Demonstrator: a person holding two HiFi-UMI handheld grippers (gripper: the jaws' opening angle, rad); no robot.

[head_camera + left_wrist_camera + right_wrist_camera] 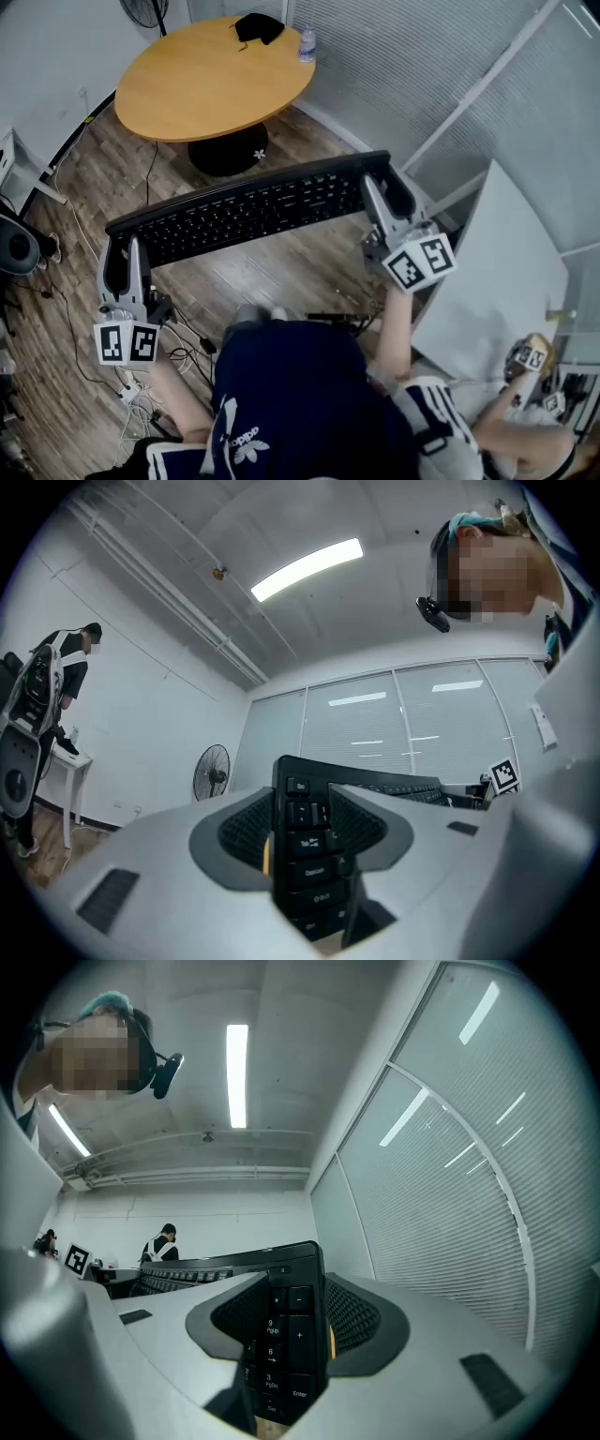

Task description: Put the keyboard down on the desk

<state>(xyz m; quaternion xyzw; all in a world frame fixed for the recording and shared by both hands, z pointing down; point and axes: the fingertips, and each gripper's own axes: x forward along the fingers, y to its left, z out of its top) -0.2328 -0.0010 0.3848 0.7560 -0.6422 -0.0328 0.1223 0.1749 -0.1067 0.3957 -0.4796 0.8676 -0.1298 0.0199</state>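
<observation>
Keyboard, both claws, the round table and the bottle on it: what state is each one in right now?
Keyboard: in the air, keys up, held at both ends, not yet set down.
Left claw: shut on the keyboard's left end.
Right claw: shut on the keyboard's right end.
Round table: standing on its pedestal.
Bottle: upright at the table's far edge.
Dark item: lying on the tabletop.

Head view downward, gripper views close, sharing keyboard (253, 208)

The keyboard (286, 1335) keys read 9, 6, 3, PgUp and Enter; the dark garment (300, 394) says adidas.
</observation>
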